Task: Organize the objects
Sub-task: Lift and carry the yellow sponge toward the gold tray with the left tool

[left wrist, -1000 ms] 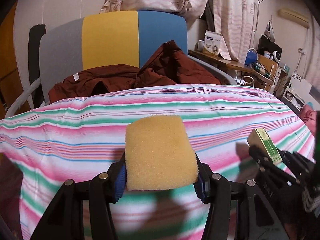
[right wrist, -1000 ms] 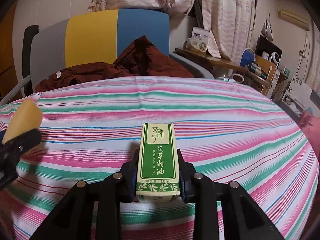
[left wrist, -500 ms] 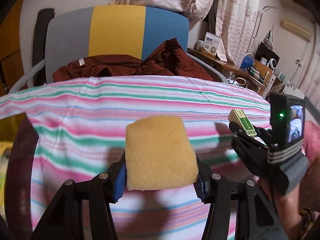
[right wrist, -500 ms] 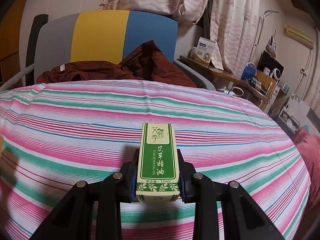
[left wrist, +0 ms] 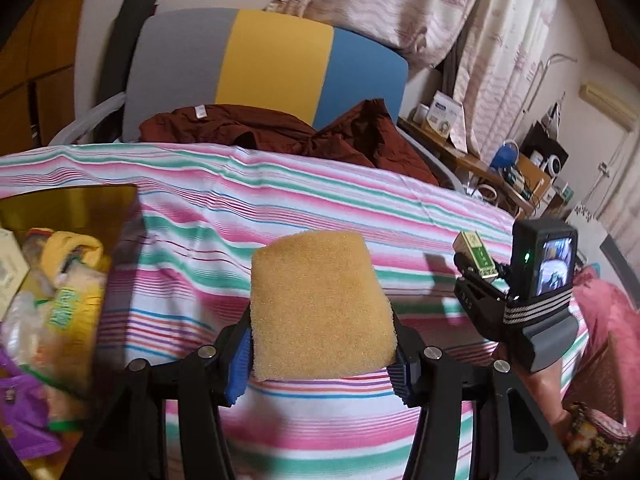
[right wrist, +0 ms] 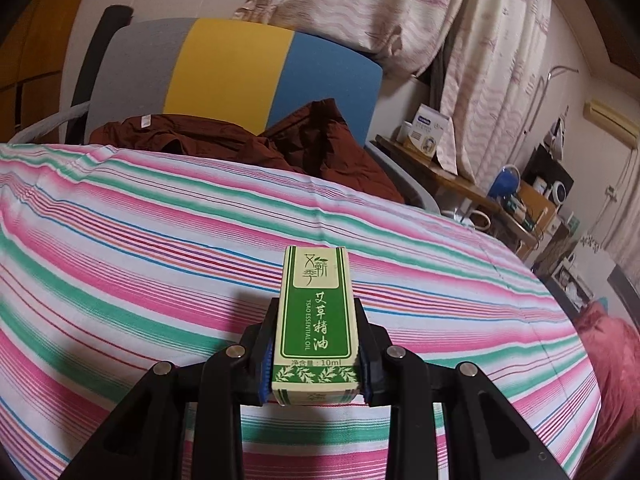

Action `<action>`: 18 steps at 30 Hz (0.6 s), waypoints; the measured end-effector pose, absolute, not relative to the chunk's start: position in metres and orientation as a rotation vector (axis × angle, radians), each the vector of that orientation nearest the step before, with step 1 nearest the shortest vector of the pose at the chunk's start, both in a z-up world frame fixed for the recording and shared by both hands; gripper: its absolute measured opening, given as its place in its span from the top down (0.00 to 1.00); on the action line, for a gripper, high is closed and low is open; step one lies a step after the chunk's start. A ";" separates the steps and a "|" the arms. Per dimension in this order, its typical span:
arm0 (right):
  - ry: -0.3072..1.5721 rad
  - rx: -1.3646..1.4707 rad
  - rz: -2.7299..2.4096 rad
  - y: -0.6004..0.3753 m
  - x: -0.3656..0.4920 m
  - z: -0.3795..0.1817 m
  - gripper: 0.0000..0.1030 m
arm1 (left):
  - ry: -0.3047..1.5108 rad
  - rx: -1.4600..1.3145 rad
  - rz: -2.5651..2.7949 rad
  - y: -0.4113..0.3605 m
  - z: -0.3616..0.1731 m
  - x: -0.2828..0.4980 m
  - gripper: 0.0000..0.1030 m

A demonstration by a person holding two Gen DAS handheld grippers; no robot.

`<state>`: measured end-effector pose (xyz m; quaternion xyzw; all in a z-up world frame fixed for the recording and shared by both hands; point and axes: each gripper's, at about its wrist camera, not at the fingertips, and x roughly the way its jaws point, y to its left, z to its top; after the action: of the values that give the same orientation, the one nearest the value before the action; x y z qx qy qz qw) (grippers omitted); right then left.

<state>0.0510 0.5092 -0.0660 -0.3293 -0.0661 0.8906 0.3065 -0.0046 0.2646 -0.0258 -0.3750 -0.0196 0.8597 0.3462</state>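
Left gripper (left wrist: 322,360) clamped on a yellow sponge (left wrist: 320,304), above the striped cloth (left wrist: 320,208). Right gripper (right wrist: 314,368) closed tight on a green box (right wrist: 314,320).

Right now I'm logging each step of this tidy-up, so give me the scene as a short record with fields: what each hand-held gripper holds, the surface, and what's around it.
left hand-held gripper: shut on yellow sponge
right hand-held gripper: shut on green essential oil box
surface: striped cloth, pink, green and white
behind surface: chair with grey, yellow and blue back; dark red garment on it
left edge, left wrist view: open container holding blurred packets
far right: cluttered wooden desk
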 end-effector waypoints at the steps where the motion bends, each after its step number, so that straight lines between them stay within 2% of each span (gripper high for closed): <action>1: -0.176 -0.865 2.363 0.508 0.052 -0.065 0.70 | -0.057 -0.966 2.242 0.257 -0.022 -0.005 0.46; 9: -0.121 -0.816 2.393 0.512 0.063 -0.057 0.70 | -0.157 -0.962 2.337 0.192 -0.004 -0.022 0.45; 18: -0.176 -0.825 2.384 0.498 0.062 -0.057 0.70 | -0.259 -1.057 2.425 0.124 -0.004 -0.071 0.45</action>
<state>0.0620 0.4979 -0.0573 -0.3109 -0.0663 0.8989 0.3015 -0.0709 0.1241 -0.0039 -0.3860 -0.0947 0.8859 0.2393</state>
